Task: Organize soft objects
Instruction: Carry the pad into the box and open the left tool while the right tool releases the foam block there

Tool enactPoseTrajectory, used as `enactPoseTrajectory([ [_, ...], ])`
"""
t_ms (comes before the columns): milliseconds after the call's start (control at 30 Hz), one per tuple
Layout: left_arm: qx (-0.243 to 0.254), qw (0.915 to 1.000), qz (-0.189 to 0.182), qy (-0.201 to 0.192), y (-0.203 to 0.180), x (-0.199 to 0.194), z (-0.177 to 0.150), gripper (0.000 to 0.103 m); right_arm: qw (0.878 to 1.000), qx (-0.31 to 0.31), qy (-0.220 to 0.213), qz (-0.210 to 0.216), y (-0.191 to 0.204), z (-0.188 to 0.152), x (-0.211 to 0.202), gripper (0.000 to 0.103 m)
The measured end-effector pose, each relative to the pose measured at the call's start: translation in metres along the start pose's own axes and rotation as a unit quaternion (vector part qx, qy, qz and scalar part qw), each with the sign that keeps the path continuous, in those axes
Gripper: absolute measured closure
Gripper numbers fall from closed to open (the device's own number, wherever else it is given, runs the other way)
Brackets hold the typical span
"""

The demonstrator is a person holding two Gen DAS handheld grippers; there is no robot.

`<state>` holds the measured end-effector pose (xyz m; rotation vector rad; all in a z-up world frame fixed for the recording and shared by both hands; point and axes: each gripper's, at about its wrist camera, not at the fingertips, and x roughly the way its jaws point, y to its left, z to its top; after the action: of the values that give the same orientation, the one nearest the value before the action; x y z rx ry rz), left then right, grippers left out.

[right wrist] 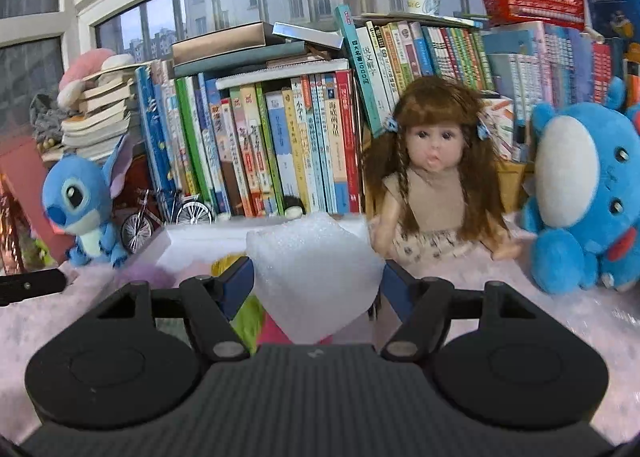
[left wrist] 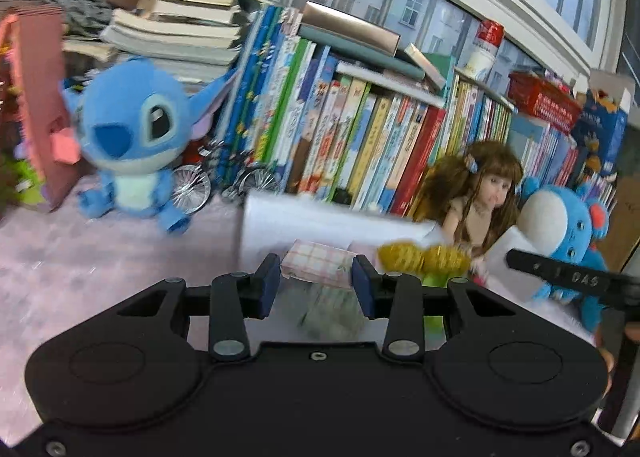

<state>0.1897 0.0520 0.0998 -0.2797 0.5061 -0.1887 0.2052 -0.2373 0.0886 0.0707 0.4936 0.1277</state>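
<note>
My left gripper (left wrist: 315, 287) is shut on a pink checked fabric piece (left wrist: 318, 267), and a blurred grey-green part hangs below its pads. My right gripper (right wrist: 318, 289) is shut on a white foam block (right wrist: 316, 277), held just in front of a white box (right wrist: 188, 245). That white box (left wrist: 320, 223) lies beyond the left fingers too, with a yellow soft thing (left wrist: 424, 257) at its right side. Yellow, green and pink items show under the foam in the right wrist view. The right gripper's finger (left wrist: 560, 277) enters the left wrist view from the right.
A blue alien plush (left wrist: 132, 145) (right wrist: 84, 205), a long-haired doll (left wrist: 480, 193) (right wrist: 432, 177) and a blue bear-like plush (left wrist: 568, 233) (right wrist: 584, 193) sit on the pink fuzzy cover (left wrist: 80, 277). A row of books (right wrist: 280, 145) and a toy bicycle (right wrist: 168, 213) stand behind.
</note>
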Motion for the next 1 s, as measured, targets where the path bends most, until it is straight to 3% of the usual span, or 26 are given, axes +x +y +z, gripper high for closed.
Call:
enactPoseTrajectory([
  [200,-0.013,0.9997,-0.008,0.020,-0.010,0.073,0.048,0.065,0.998,0.036,0.043,0.011,-0.003,0.036,0.053,0.030],
  [400,-0.023,0.9971,0.036,0.063,-0.007,0.137,0.051,0.065,0.997,0.038,0.072,-0.018,-0.003,0.036,0.096,0.030],
  [733,-0.018,0.9935,0.058,0.097,0.005,0.167,0.032,0.065,0.996,0.032,0.078,-0.026,-0.003,0.035,0.120,0.031],
  [1000,-0.001,0.9932,0.059,0.100,0.002,0.170,0.024,0.063,0.996,0.055,0.075,-0.009,-0.010,0.028,0.120,0.020],
])
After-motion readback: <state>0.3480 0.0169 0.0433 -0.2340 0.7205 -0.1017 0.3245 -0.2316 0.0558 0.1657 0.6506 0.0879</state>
